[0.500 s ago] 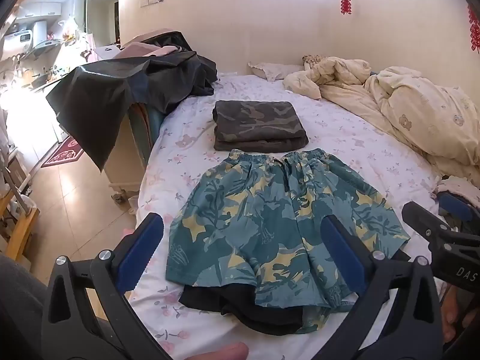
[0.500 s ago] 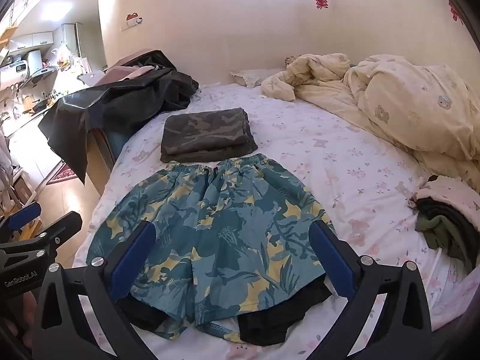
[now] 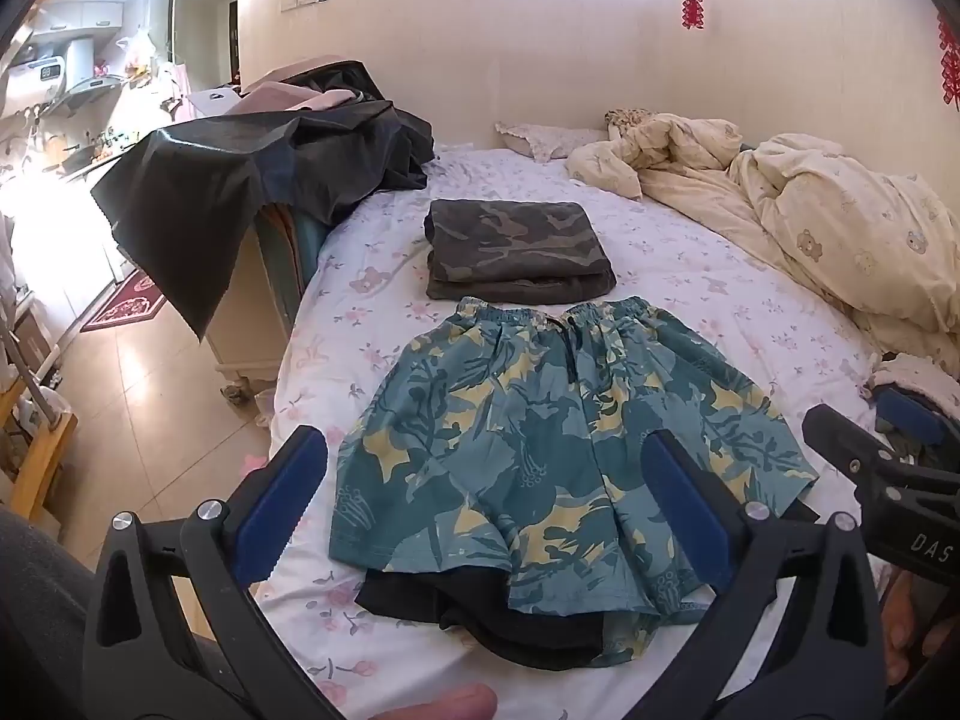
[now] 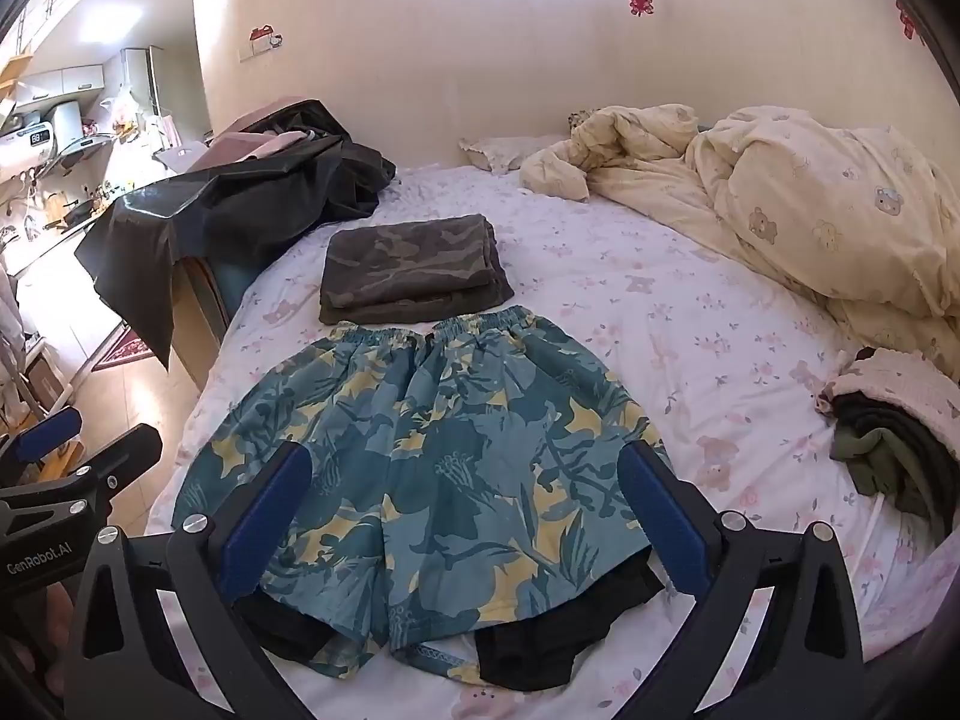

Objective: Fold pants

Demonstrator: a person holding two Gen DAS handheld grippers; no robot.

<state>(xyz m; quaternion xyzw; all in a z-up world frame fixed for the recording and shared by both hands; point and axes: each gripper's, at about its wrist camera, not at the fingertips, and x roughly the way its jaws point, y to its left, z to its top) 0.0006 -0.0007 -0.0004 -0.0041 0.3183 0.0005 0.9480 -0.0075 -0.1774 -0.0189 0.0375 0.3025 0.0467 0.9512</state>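
Teal floral shorts lie flat on the bed, waistband away from me, with a black lining showing at the leg hems. They also show in the right wrist view. My left gripper is open and empty, held above the near left leg of the shorts. My right gripper is open and empty above the near hems. Each gripper shows at the edge of the other's view.
Folded camouflage pants lie just beyond the waistband. A cream duvet fills the right side. A small pile of clothes sits at the right edge. Black fabric drapes over furniture at the left. The floor lies left.
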